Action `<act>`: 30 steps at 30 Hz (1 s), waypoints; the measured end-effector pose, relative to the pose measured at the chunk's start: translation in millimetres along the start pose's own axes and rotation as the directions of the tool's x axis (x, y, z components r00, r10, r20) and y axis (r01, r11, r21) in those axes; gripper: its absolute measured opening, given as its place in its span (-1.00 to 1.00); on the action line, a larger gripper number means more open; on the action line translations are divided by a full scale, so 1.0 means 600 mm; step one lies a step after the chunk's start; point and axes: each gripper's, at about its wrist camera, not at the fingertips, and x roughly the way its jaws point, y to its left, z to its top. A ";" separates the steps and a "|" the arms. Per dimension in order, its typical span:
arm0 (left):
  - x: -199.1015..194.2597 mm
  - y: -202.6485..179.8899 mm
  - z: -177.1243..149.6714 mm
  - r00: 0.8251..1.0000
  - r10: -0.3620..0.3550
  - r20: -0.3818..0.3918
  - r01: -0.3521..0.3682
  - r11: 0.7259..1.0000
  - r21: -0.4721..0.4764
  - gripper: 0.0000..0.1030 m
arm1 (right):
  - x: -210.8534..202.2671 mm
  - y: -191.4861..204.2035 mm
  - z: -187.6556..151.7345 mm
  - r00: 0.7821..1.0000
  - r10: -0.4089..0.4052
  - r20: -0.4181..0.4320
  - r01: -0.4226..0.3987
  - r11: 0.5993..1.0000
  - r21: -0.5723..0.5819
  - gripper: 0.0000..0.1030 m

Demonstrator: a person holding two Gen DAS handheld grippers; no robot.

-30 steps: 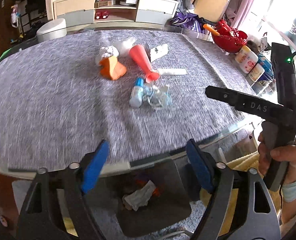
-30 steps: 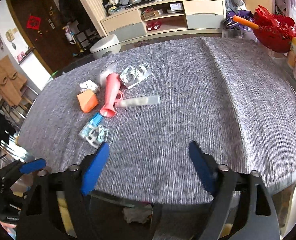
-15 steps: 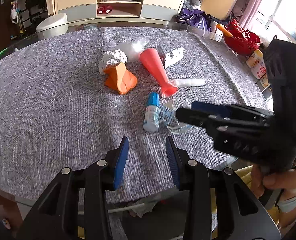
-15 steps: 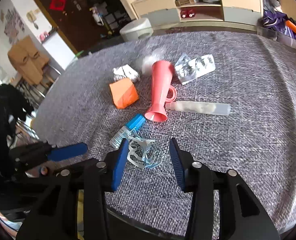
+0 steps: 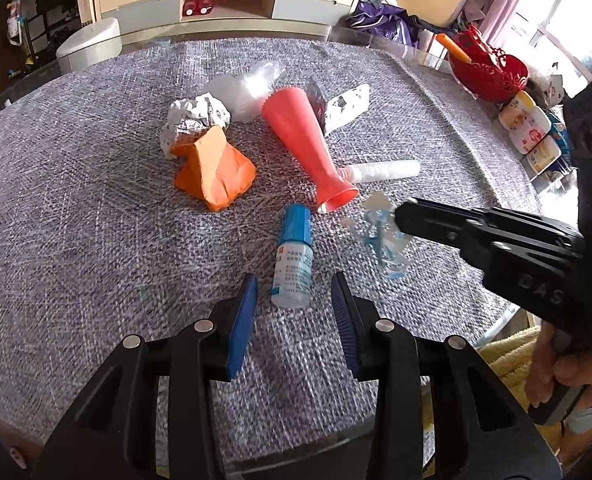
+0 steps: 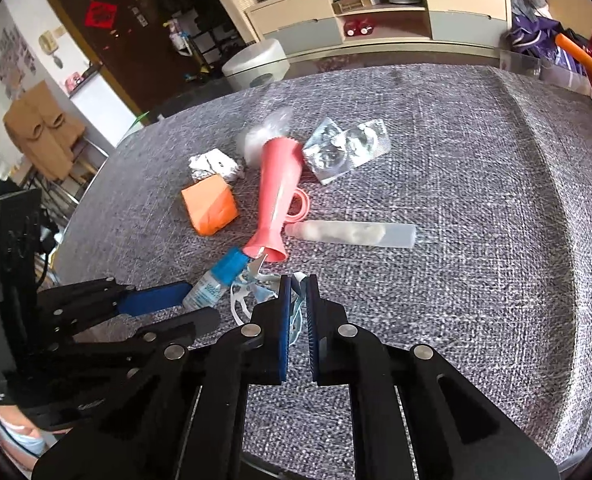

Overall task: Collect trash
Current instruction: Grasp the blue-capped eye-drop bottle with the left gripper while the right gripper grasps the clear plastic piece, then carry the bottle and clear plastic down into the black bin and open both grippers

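In the right wrist view the right gripper (image 6: 298, 304) sits at bottom centre, its blue pads drawn nearly together and clamped on the pale blue-and-white plastic scrap (image 6: 256, 292), whose loops spill out to the left of the fingers. In the left wrist view the same scrap (image 5: 382, 236) hangs at centre right, pinched at the tip of the right gripper's black fingers and looking raised off the cloth. The left gripper (image 5: 294, 320) fills the bottom of that view with its fingers apart, holding nothing; the small blue-capped bottle (image 5: 294, 262) lies on its side just ahead of the gap between them, base toward the camera. Above the bottle, the pink vase-shaped cup (image 5: 302, 148) lies on its side, its narrow end near the bottle's cap. To the left of it sits a crumpled orange paper (image 5: 214, 174) with a white paper ball (image 5: 194, 120) touching its far side, and a clear plastic wrapper (image 5: 248, 88) lies beyond. A translucent tube (image 5: 380, 170) lies to the right of the cup, and a foil blister pack (image 5: 342, 106) rests by the cup's wide end. All of it lies on the grey woven tablecloth (image 5: 76, 220).
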 end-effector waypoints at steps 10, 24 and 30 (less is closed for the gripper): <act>-0.012 -0.014 -0.002 1.000 0.014 0.014 -0.014 0.999 0.033 -0.66 | -0.030 -0.006 -0.015 1.000 -0.014 0.017 0.014 1.000 0.013 -0.82; -0.159 -0.037 -0.082 0.988 0.064 0.139 -0.071 0.997 0.042 -0.66 | -0.136 0.056 -0.069 0.993 -0.070 0.091 0.074 0.997 -0.037 -0.82; -0.191 -0.051 -0.145 0.989 0.056 0.140 -0.064 0.997 0.053 -0.66 | -0.155 0.084 -0.119 0.994 -0.076 0.082 0.081 0.995 -0.052 -0.82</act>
